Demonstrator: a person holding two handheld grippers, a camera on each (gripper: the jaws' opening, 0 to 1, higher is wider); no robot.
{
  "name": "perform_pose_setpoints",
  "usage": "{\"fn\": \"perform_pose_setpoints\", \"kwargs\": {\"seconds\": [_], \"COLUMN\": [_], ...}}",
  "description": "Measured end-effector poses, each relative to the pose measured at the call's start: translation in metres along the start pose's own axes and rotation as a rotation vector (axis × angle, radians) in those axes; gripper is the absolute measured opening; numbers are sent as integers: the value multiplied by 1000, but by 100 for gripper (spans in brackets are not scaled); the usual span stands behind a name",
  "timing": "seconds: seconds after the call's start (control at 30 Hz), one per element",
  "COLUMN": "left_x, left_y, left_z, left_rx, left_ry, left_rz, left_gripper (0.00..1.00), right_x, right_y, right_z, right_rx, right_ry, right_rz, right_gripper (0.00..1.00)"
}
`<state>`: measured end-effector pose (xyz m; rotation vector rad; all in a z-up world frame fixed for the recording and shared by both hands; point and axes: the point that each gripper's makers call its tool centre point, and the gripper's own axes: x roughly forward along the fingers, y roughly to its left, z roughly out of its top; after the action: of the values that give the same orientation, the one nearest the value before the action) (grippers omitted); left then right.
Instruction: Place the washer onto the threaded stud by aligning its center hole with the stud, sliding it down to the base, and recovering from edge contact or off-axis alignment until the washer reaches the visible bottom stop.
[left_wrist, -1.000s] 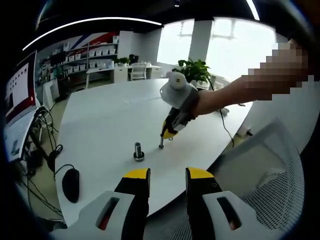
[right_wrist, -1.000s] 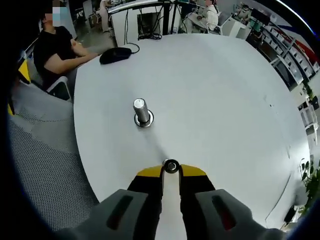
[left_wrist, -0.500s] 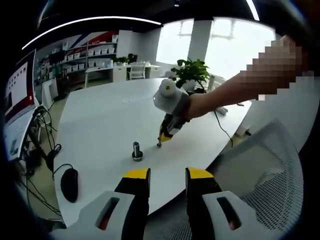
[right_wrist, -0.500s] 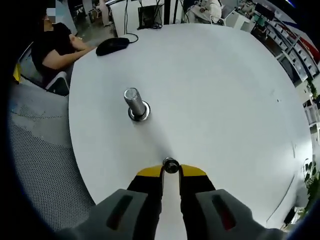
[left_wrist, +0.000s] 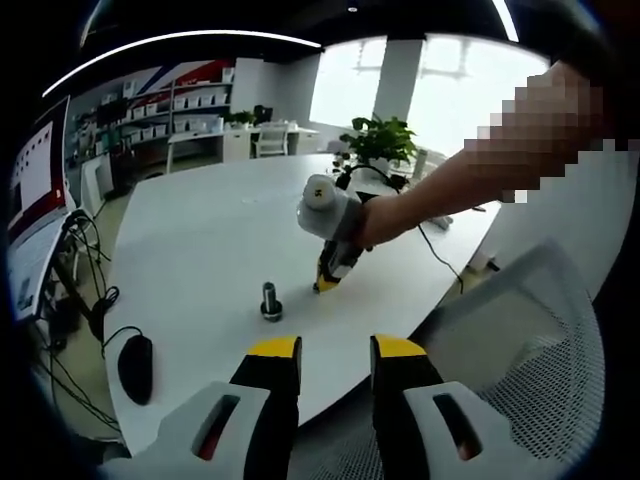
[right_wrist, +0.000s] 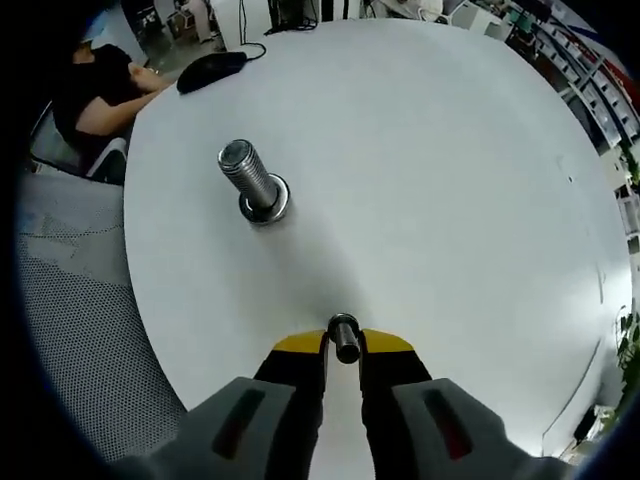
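A threaded steel stud (right_wrist: 252, 180) stands upright on its round base on the white table (right_wrist: 430, 180); in the left gripper view the stud (left_wrist: 269, 300) is small, near the table's front. My right gripper (right_wrist: 343, 345) is shut on a small metal washer (right_wrist: 344, 335), held on edge at its yellow tips, short of the stud and to its right. From the left gripper view, the right gripper (left_wrist: 327, 280) hangs just right of the stud, tips down, on a person's arm. My left gripper (left_wrist: 335, 350) is back at the table edge, open with nothing between its fingers.
A black mouse (left_wrist: 135, 365) with a cable lies near the table's left edge, also seen as the mouse (right_wrist: 210, 70). A grey mesh chair (left_wrist: 540, 350) is beside the table. A person in black (right_wrist: 90, 90) sits at the far side. A potted plant (left_wrist: 382, 140) stands at the back.
The right gripper with the washer has moved closer to the stud, which now looks larger in its view. The left gripper has stayed put.
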<state>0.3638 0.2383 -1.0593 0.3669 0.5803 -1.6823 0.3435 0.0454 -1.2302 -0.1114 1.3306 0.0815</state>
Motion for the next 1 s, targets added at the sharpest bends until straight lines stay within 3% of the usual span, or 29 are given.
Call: {"fn": "perform_pose_setpoints", "kwargs": {"seconds": [0.3,0.53,0.7,1.0], "left_x": [2,2,3,3], "left_y": [-2,-1,1,2], "left_z": [-1,0,3,-1], "left_rx": [3,6,1,-3], "left_ry": [1,0,-8,12], "left_rz": [-5,-4,7,16], "left_gripper": [25,25,25,25], "right_x": [-6,-14,-22,-32], "right_y": [-1,-5,-1,-11], "right_z": [-8,-26,-49,-64], "right_rx": [11,19,28,61], "right_ry": [6,29,57,26], "right_rz": [-9,-26,-38,-52], "right_gripper": [17,19,20,20]}}
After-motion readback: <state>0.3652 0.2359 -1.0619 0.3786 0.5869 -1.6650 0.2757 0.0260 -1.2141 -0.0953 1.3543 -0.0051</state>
